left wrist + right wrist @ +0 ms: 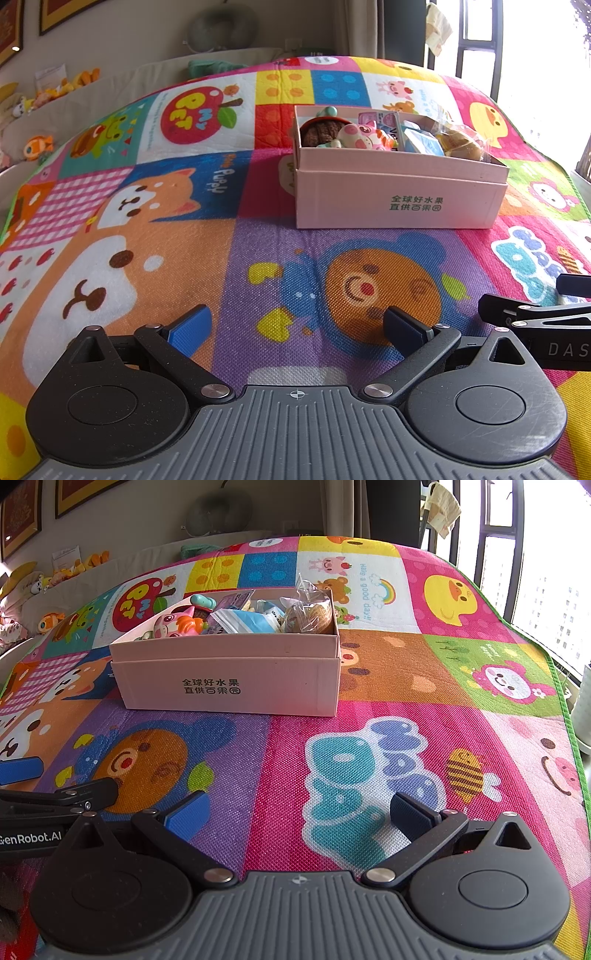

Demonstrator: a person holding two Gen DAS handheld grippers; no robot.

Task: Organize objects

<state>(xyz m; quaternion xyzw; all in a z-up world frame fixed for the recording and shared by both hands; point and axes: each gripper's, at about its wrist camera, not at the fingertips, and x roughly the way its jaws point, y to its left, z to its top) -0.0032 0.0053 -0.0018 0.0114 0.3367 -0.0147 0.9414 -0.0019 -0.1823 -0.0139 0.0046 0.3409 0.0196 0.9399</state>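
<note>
A pink cardboard box (pixel 399 199) with green lettering stands on the colourful cartoon play mat (pixel 258 266). It holds a pink pig toy (pixel 364 134), a brown knitted item (pixel 319 130), blue packets (pixel 421 142) and a wrapped bun (pixel 461 146). The box also shows in the right wrist view (pixel 229 683), with the pig toy (pixel 173 626) and wrapped bun (pixel 308 616) inside. My left gripper (pixel 297 326) is open and empty, low over the mat in front of the box. My right gripper (pixel 297 812) is open and empty, beside the left one.
The right gripper's fingers (pixel 532 314) show at the right edge of the left wrist view. The left gripper's fingers (pixel 55 794) show at the left edge of the right wrist view. Plush toys (pixel 37 144) line the left side. A window (pixel 535 572) is at the right.
</note>
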